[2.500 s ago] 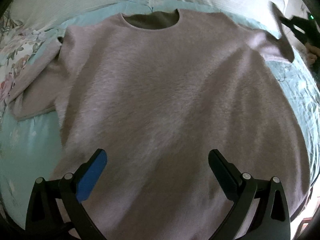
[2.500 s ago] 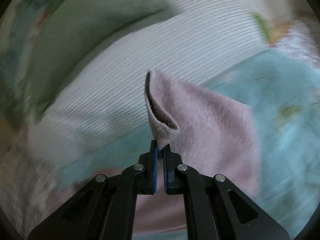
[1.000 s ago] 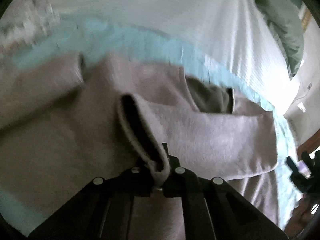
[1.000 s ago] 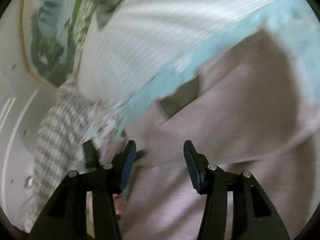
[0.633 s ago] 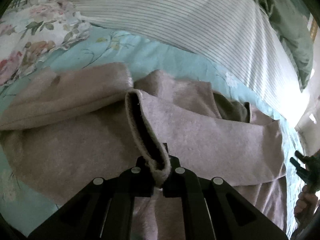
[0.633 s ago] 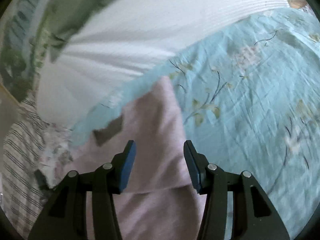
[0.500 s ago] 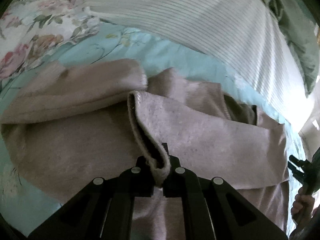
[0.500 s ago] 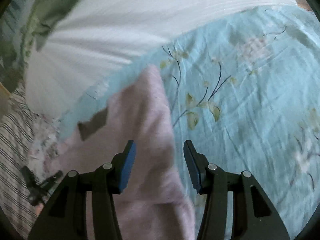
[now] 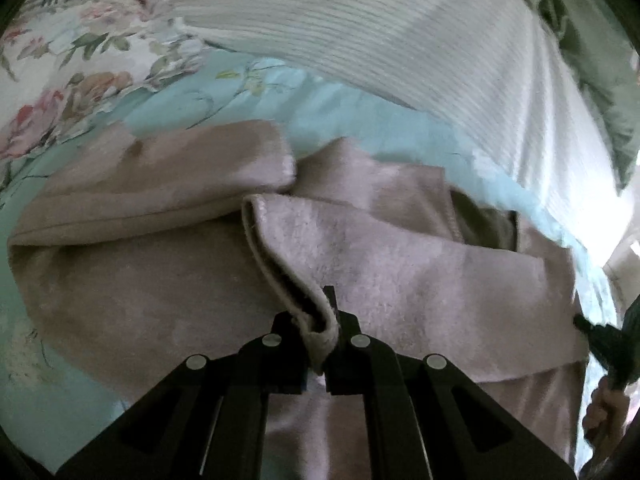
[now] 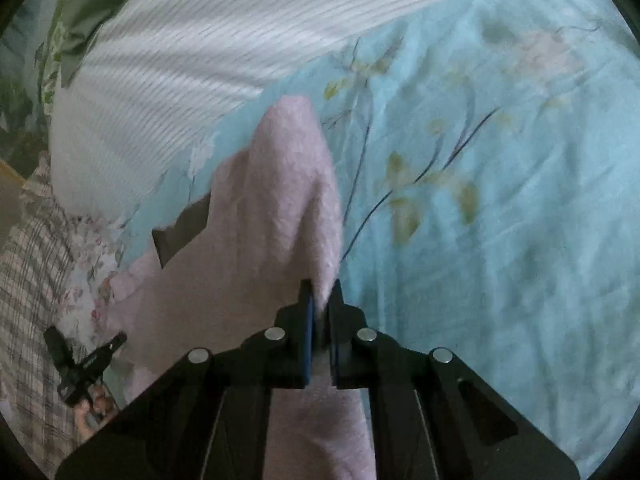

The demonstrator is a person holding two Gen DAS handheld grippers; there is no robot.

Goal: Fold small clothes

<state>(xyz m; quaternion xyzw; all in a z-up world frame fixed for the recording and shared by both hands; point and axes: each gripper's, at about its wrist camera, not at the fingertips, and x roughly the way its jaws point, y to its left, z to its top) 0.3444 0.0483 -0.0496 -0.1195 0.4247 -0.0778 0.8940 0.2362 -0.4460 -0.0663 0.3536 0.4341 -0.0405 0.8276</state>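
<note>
A mauve fuzzy sweater (image 9: pixel 400 272) lies on the teal floral bed sheet (image 10: pixel 500 200), one sleeve folded across its chest. My left gripper (image 9: pixel 322 320) is shut on that sleeve's cuff, which curls up from between the pads. The other sleeve (image 9: pixel 160 176) stretches out to the left. In the right wrist view my right gripper (image 10: pixel 320 300) has its jaws closing on a raised fold at the sweater's (image 10: pixel 280 200) right edge, and the pads press the fabric. The dark neck opening (image 10: pixel 184 228) shows to the left.
A white ribbed pillow (image 9: pixel 400 40) lies beyond the collar, with a green pillow (image 9: pixel 592 60) and a rose-print cushion (image 9: pixel 60 60) to its sides. Plaid cloth (image 10: pixel 28 280) borders the bed. The person's hand (image 9: pixel 604 412) holds the right gripper at the sweater's far side.
The right gripper came down to the sweater's right edge and went from open to closed on a fold. The left gripper kept its hold on the cuff and shifted slightly.
</note>
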